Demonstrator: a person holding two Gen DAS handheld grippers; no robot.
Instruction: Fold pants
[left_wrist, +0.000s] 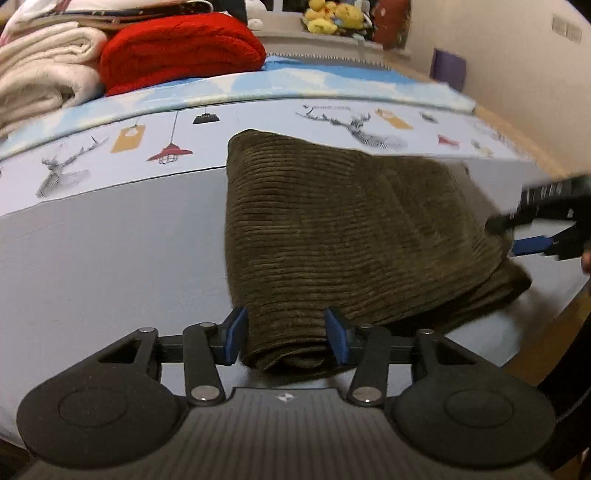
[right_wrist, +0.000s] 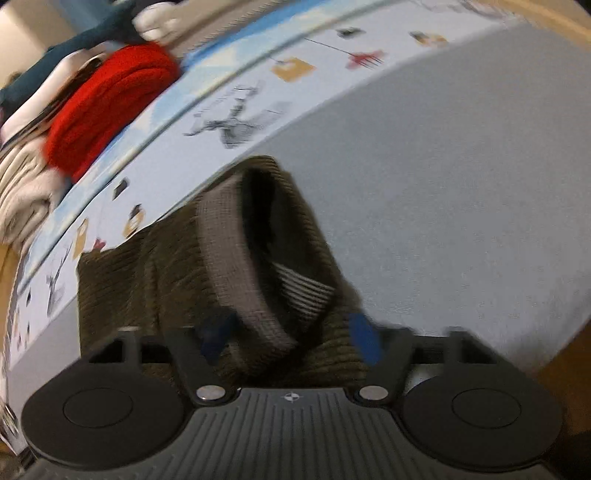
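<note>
While I hold both ends, the item stands as follows. Pants (left_wrist: 332, 229): olive corduroy, folded into a thick bundle, lying on the bed (left_wrist: 110, 258) directly ahead of my left hand-held gripper (left_wrist: 286, 339). Left hand-held gripper: about half open, blue pads flanking the near rolled corner; a firm pinch is not evident. Right hand-held gripper (right_wrist: 291, 339): jaws parted wide around the waistband end, whose grey lining gapes toward me; blur prevents saying whether it grips. Purpose, as I judge: steadying each end to square the fold. Long axis: runs from my left hand-held gripper across toward my right one. Beyond, far left: red blanket (left_wrist: 181, 51), cream blankets (left_wrist: 40, 70), stacked.
</note>
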